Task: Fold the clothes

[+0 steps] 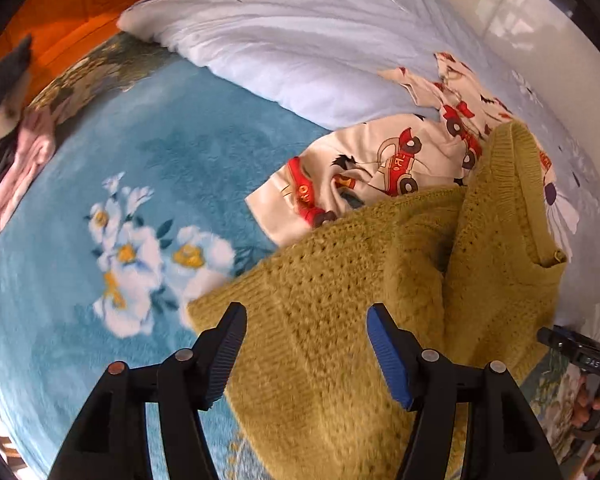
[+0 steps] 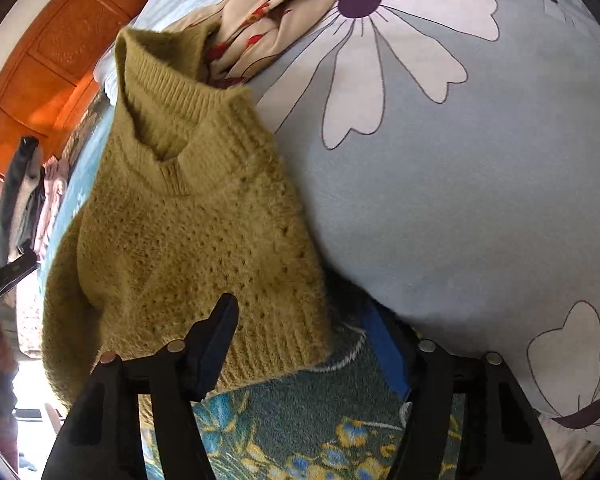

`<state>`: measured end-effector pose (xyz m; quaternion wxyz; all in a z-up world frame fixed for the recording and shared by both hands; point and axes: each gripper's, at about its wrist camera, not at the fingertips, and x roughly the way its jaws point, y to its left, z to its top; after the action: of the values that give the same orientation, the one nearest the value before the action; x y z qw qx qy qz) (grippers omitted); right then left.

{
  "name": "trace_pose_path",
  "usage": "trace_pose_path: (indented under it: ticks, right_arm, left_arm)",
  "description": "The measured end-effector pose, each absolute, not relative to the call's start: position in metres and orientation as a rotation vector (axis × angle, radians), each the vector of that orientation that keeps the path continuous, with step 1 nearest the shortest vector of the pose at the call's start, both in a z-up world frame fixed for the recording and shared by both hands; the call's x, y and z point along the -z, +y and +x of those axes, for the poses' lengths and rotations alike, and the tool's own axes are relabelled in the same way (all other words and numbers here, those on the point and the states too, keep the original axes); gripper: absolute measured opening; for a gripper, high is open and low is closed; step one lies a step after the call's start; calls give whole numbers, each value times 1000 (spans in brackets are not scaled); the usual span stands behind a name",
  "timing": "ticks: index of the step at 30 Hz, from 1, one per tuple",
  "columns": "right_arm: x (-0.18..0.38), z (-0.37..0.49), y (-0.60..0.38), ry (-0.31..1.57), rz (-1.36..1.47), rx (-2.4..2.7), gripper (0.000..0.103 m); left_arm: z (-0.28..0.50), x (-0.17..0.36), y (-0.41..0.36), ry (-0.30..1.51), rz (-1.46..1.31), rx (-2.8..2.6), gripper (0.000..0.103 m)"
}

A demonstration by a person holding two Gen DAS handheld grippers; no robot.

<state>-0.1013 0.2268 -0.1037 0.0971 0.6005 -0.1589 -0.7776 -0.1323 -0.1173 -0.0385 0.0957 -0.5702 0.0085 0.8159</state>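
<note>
We are seeing only part of the mustard sweater point(image 1: 340, 280): in the left wrist view its near hem is running off the bottom edge behind the left gripper point(image 1: 306, 356), and it is covering the near part of the car-print garment point(image 1: 364, 168). In the right wrist view the sweater's left sleeve is disappearing behind the right gripper point(image 2: 300, 344). The pink clothes point(image 1: 24, 168) at the far left are blurring and getting cut by the lens rim. At the right edge, fingers point(image 1: 588, 404) on a handle are too small to read clearly.
</note>
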Motion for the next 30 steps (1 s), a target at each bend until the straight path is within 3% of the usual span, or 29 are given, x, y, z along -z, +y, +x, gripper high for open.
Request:
trace_pose_path:
  ticks: [4,10,14,15,17,18,19,20,21,22,30]
  right_arm:
    - [104,-103,229,-510,1767,2305,62]
    - [105,-109,225,-532,1754,2283,45]
    - [108,-114,220,-566,1761,2258,43]
    - [108,-115,218,-575,1763,2251,43]
    - [109,-117,213,-582,1766,2242,35]
    - [109,-117,211,-587,1768,2237,34]
    - [108,-116,210,-602,1770,2231,29]
    - [107,-114,209,-611,1772,2239,18]
    - [106,-112,209,-619,1774,2248,13]
    - [105,-110,209,-626,1775,2256,12]
    - [69,-79,192,-482,1641,2377,10]
  left_arm:
    - [-165,74,-97,252,-1701,-2412,67]
    - [-174,97,-108,108,-1767,-2342,67]
    - [-169,98,-114,16,-1779,-2364,65]
    - [-166,98,-113,8,-1777,-2385,62]
    - [-159,96,-110,14,-1772,-2416,40]
    - [-154,94,-108,23,-1768,-2433,35]
    - [-150,92,-106,32,-1765,-2450,27]
    - [-144,89,-105,36,-1761,-2465,23]
    - [-139,85,-105,34,-1754,-2480,20]
    - [-132,79,-107,27,-1746,-2493,9]
    - [-73,-8,-134,-150,-1512,-2648,8]
